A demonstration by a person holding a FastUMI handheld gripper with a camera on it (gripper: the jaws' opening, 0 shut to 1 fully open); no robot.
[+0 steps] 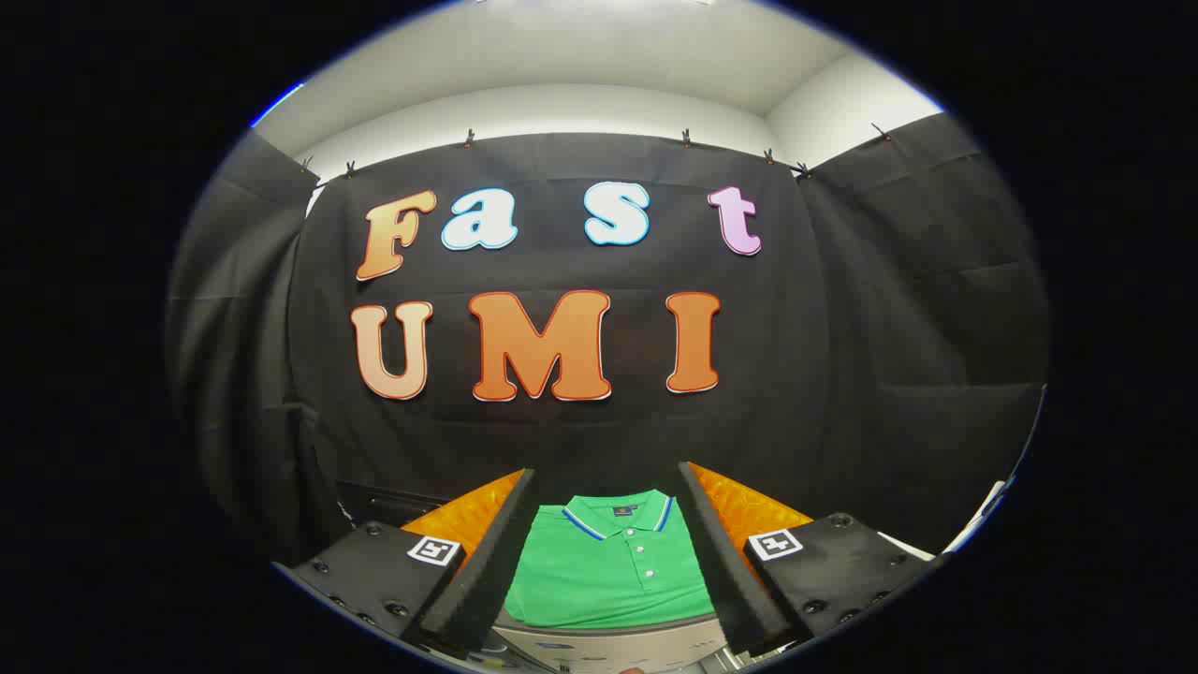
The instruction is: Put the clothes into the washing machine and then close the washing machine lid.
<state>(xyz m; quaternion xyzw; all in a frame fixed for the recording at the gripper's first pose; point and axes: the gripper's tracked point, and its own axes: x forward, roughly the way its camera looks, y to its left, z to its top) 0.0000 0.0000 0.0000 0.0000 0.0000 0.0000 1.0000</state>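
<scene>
A green polo shirt [608,566] with a blue-and-white edged collar lies folded flat on a pale surface, seen in the gap between my two fingers and beyond them. My gripper [606,477] stands open, its fingers spread wide to either side of the shirt and holding nothing. A strip of a white appliance top [608,646] shows just under the shirt's near edge; I cannot tell whether it is the washing machine.
Black cloth walls [889,374] close the booth behind and to both sides. A white ceiling [599,56] sits above. A white edge [983,510] pokes out at the far right, beside the right finger.
</scene>
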